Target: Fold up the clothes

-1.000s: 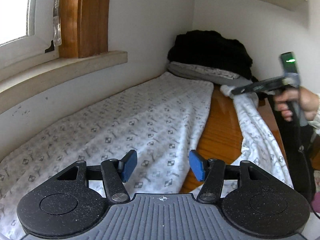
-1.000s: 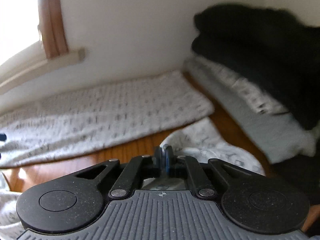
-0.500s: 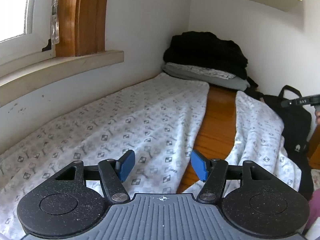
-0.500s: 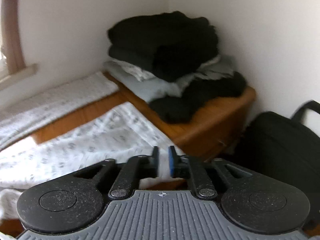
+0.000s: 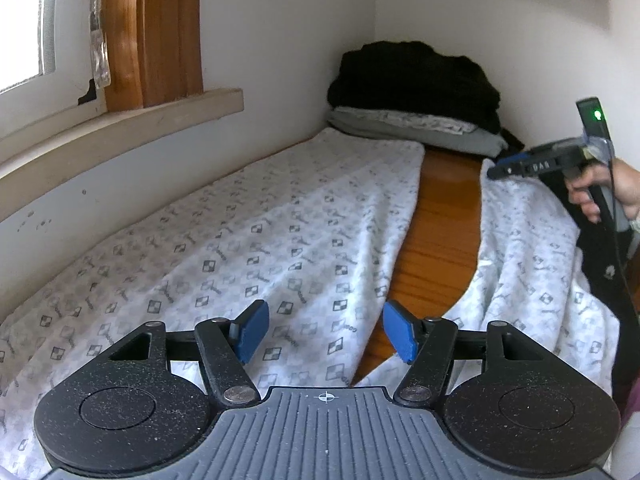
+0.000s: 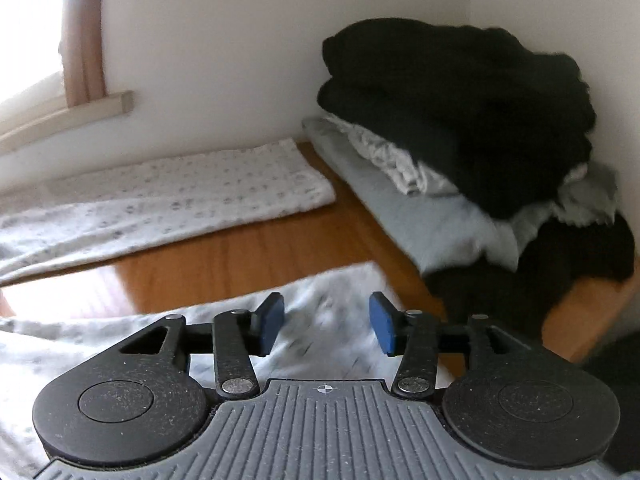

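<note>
Hovering released just above the near end of the patterned garment [image 5: 248, 232], left tool [image 5: 322, 332] with blue pads [image 5: 252, 332] spread and nothing between them. Lying stretched along the wooden surface [image 5: 440, 240], that garment: one long leg flat beside the wall, the other leg [image 5: 528, 264] on the far side of a bare wood strip, spilling toward the surface's edge. Looking thin, soft and light, likely to sag and slide on the smooth wood rather than hold any shape; no stiffness to lean on, nothing fragile either.

Hanging further along the garment, over the far end of the second leg, right tool [image 6: 326, 328], gripped by a hand [image 5: 600, 192], its jaws opening at this moment, cloth lying beneath them but not pinched. Best hold, probably: the hem of each leg, taken at the corners through both layers, or the waist end nearest the left tool, pinching enough cloth to avoid slipping free while lifting.

Sitting beyond the garment's far hems, in the corner of the surface, a stack of folded clothes [image 6: 440, 152]: grey and patterned pieces below, black ones on top. Standing past the garment's outer leg, a dark bag [image 5: 604, 264], off the surface's edge.
</note>
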A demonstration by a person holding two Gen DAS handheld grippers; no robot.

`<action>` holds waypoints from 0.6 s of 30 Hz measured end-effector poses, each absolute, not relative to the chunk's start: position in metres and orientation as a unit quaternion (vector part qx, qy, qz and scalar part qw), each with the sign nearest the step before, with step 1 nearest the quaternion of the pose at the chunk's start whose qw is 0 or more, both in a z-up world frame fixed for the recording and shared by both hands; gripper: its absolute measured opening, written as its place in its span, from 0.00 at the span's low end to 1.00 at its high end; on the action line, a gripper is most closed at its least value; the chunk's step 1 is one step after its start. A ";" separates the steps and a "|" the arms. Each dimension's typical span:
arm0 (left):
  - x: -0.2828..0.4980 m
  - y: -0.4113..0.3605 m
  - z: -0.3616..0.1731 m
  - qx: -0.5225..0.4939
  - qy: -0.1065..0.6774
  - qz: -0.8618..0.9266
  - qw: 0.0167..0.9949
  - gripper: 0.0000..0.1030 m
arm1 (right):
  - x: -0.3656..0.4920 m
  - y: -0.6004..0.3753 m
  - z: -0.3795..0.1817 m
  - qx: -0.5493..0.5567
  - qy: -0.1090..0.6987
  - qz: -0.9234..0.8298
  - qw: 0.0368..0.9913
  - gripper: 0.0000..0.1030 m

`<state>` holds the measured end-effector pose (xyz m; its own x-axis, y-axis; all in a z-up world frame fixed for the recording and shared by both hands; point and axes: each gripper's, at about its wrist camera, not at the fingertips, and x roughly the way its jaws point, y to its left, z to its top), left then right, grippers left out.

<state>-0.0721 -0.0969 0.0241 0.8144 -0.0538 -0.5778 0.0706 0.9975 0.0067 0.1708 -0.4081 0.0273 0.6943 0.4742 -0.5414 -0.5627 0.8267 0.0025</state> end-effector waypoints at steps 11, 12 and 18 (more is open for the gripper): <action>-0.076 -0.085 0.027 -0.019 0.292 -0.023 0.956 0.66 | 0.180 -0.440 0.021 -0.014 0.219 0.315 0.923 0.05; -0.076 -0.085 0.028 -0.019 0.288 -0.024 0.957 0.66 | 0.177 -0.447 0.023 0.004 0.202 0.301 0.932 0.05; -0.078 -0.089 0.031 -0.019 0.288 -0.044 0.957 0.66 | 0.169 -0.458 0.015 0.017 0.179 0.267 0.947 0.05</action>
<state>-0.0778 -0.0888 0.0310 0.8308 -0.0947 -0.5485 0.0730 0.9955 -0.0612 0.1687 -0.4577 0.0145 0.7937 0.5115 -0.3293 -0.4991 0.8570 0.1284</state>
